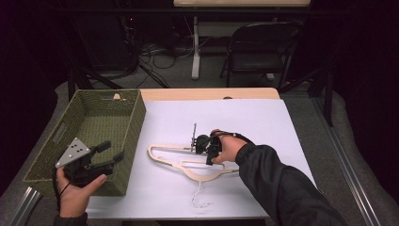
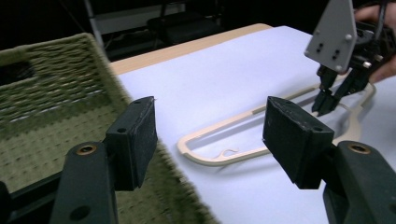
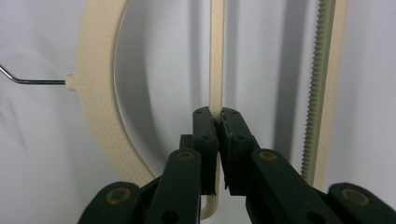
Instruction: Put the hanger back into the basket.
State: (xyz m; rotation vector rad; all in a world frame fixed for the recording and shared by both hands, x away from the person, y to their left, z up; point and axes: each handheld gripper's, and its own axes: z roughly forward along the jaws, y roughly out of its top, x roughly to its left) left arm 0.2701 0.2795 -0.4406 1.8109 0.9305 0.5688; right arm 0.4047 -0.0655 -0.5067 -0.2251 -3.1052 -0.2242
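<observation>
Where the person's forearms enter at the near edge, left tongs point(image 1: 107, 154) held spread wide above the green woven basket point(image 1: 94, 113), cream hanger point(image 1: 188, 162) flat mid-counter point(image 1: 263, 117), right tongs point(image 3: 218, 122) clenched on its thin inner bar.

No legible text, labels or numbers.
</observation>
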